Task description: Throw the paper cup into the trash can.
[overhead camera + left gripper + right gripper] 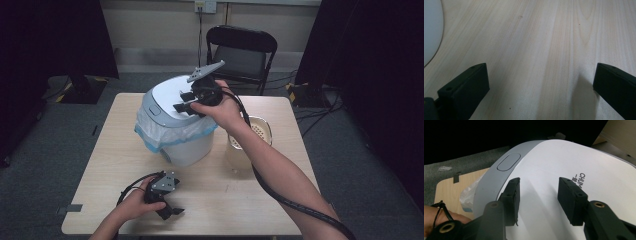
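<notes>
Two grippers (170,207) (186,103), one bin (176,127)

A recording studio: black curtains (60,35), folding chair (241,52), taped cables (300,92).

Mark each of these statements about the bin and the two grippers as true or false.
1. The bin has its lid down. True.
2. The left gripper holds a cup. False: it sits low over the table with its jaws wide apart and nothing between them.
3. The right gripper is at the bin's white lid. True.
4. The bin has no liner. False: a plastic bag liner bunches out below the lid.
5. The chair behind the table is red. False: it is black.
</notes>
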Tool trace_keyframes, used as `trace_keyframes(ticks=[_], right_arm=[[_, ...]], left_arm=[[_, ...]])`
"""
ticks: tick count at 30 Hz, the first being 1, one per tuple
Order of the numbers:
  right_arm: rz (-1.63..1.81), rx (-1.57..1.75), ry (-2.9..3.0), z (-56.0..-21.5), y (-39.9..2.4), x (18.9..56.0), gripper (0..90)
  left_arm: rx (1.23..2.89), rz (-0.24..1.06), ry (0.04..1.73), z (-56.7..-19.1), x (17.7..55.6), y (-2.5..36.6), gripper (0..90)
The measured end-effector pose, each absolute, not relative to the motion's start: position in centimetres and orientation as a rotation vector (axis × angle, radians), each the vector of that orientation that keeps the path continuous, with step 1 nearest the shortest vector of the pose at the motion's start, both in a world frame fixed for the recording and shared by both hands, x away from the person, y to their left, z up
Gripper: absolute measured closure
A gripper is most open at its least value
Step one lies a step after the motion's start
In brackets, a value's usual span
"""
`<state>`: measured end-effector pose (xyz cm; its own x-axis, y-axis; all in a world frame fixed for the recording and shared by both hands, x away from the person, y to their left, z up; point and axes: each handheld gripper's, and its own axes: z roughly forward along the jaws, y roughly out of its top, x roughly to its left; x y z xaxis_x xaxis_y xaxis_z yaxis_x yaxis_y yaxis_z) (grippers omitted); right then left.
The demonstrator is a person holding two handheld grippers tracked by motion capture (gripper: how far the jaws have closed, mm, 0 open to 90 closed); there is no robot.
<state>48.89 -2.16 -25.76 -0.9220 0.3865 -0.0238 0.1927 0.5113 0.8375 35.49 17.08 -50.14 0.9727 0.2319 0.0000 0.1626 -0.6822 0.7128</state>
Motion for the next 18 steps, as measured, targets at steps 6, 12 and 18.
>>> trace_keyframes(ticks=[6, 12, 18], right_arm=[[1.374, 0.488, 2.536, -26.08, -2.24, 49.02, 57.8], [1.348, 0.445, 2.553, -25.85, -1.99, 48.81, 47.7], [1.35, 0.442, 2.559, -25.96, -2.0, 48.41, 30.1]], left_arm=[[2.336, 0.115, 0.275, -50.14, 35.49, 17.08, 0.0], [2.335, 0.116, 0.274, -50.13, 35.49, 17.08, 0.0], [2.335, 0.115, 0.275, -50.14, 35.49, 17.08, 0.0]])
